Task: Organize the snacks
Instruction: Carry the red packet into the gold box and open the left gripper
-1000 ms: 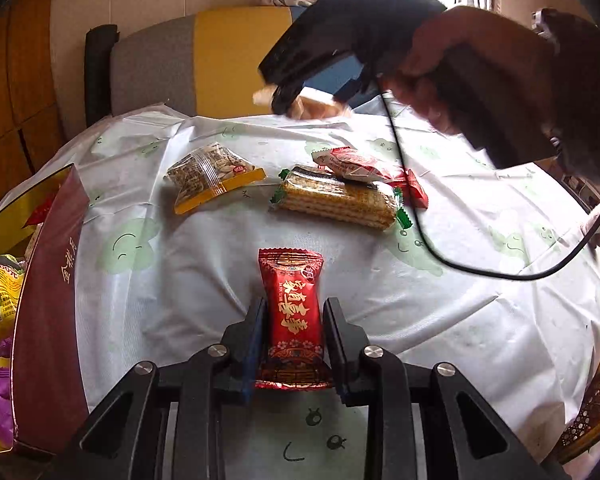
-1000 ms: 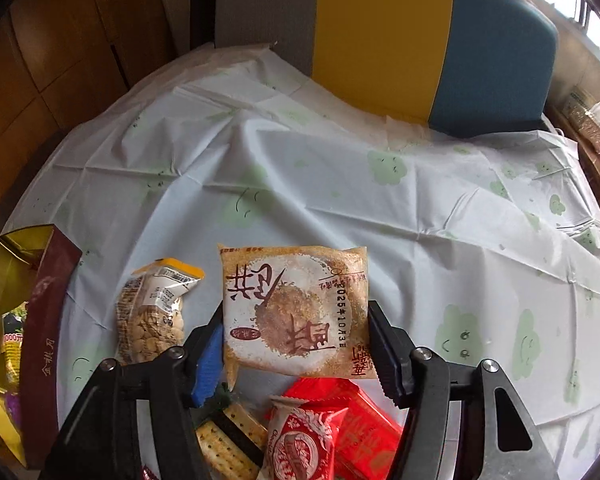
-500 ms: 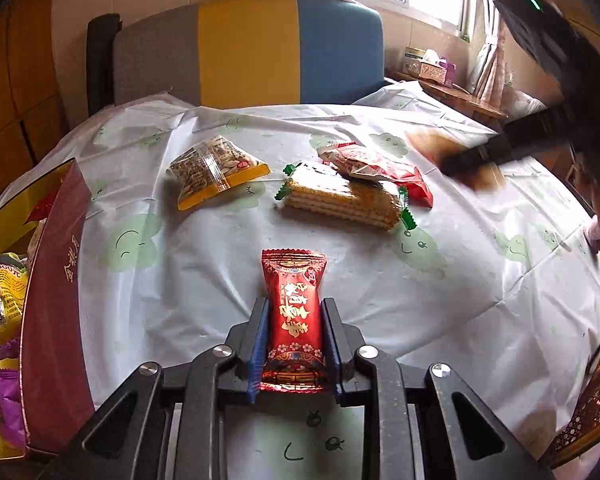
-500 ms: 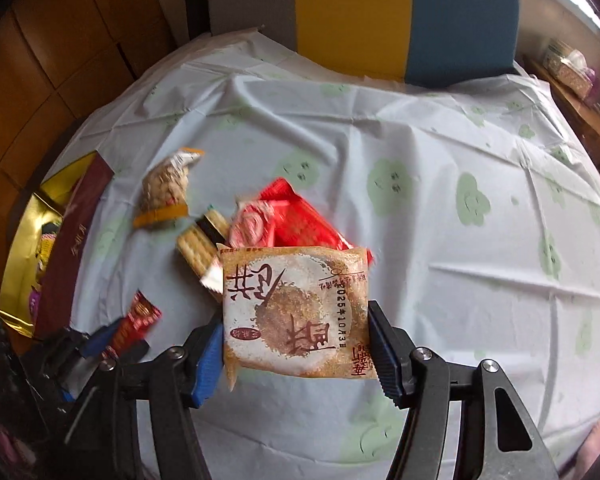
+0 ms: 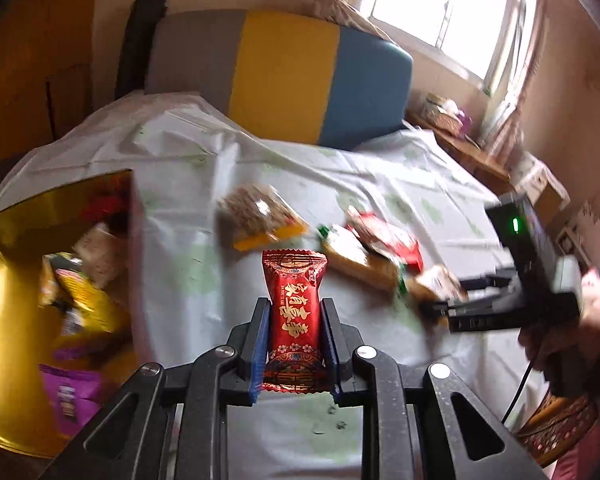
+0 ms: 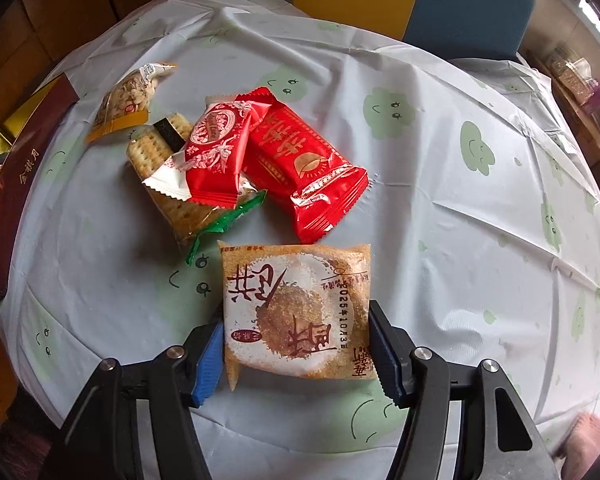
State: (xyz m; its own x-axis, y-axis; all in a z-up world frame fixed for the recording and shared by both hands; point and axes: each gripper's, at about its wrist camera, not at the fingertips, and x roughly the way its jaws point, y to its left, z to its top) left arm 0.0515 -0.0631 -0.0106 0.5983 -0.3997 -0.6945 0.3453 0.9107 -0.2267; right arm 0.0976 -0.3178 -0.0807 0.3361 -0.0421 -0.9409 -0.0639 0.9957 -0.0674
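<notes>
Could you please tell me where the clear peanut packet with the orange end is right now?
In the right wrist view, the clear peanut packet with the orange end lies upper left on the tablecloth, beside the cracker pack.

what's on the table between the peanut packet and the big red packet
In the right wrist view, the cracker pack with a smaller red-and-white packet lying on it sits between the peanut packet and the big red packet.

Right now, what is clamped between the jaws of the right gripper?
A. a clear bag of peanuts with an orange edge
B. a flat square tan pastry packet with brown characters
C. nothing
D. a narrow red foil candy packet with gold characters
B: in the right wrist view the right gripper has its blue pads pressed on both sides of the flat square tan pastry packet.
</notes>
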